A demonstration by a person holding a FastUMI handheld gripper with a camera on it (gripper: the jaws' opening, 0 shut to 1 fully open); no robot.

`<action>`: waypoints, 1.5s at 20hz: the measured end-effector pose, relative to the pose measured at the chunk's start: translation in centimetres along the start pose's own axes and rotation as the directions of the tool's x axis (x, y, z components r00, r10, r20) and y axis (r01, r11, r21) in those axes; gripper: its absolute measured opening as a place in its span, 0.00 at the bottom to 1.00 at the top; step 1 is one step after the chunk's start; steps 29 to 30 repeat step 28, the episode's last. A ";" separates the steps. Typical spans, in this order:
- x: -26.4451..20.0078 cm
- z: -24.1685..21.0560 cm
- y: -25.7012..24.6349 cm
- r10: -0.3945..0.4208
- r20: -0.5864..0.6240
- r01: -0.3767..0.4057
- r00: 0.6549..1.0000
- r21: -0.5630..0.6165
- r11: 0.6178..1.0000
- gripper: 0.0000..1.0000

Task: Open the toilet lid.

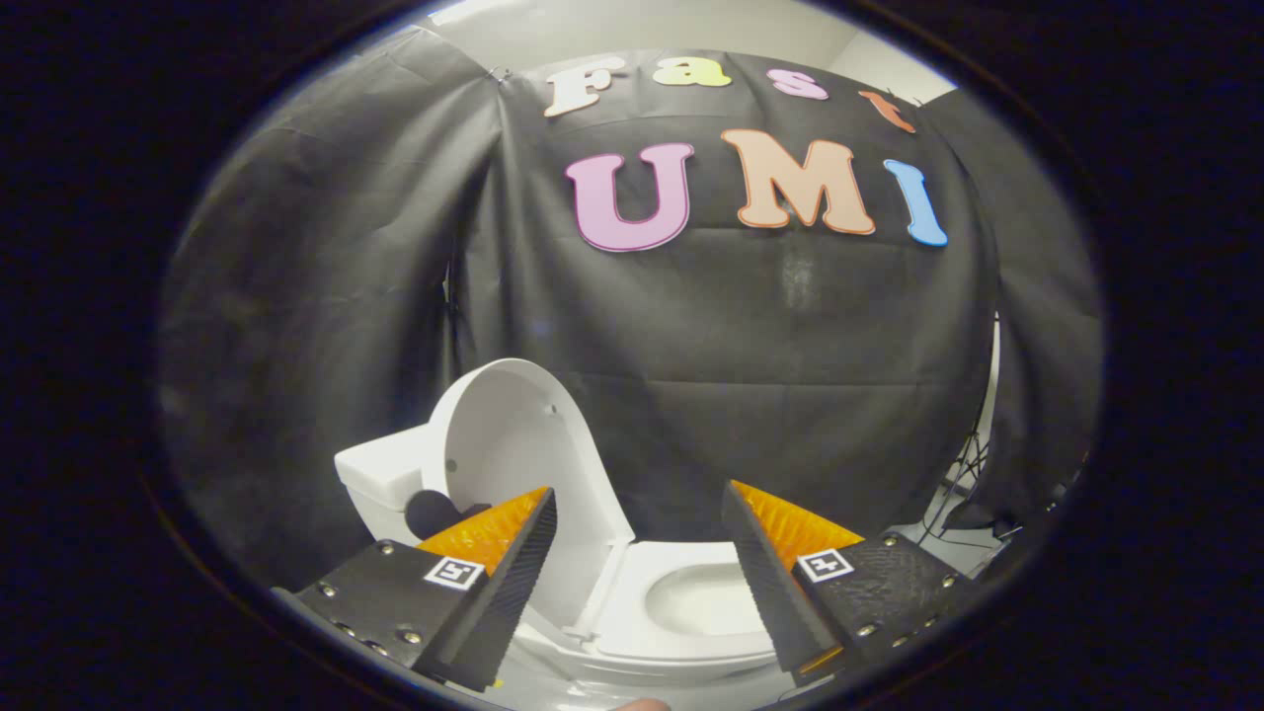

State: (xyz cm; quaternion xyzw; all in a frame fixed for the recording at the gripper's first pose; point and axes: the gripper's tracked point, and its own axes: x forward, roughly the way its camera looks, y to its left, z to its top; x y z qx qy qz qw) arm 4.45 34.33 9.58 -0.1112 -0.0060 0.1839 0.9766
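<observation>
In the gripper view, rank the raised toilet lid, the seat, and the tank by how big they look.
Largest to smallest as they appear:
1. Toilet lid, standing up and open.
2. Seat, partly hidden behind the open gripper.
3. Tank, mostly covered by the lid.
The seat and tank are partly hidden, so their order is unsure.

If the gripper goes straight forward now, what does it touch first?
Probably the black cloth wall. The open gripper points above the toilet seat, beside the raised lid; depth is unclear.
</observation>
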 end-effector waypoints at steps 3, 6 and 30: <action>0.0 -1.1 -2.3 -0.022 -0.015 0.022 1.000 0.011 1.000 0.99; -0.3 -2.6 -5.0 -0.049 -0.035 0.050 0.998 0.031 0.998 0.99; -3.8 -4.3 -14.2 -0.107 -0.074 0.110 0.992 0.040 0.993 1.00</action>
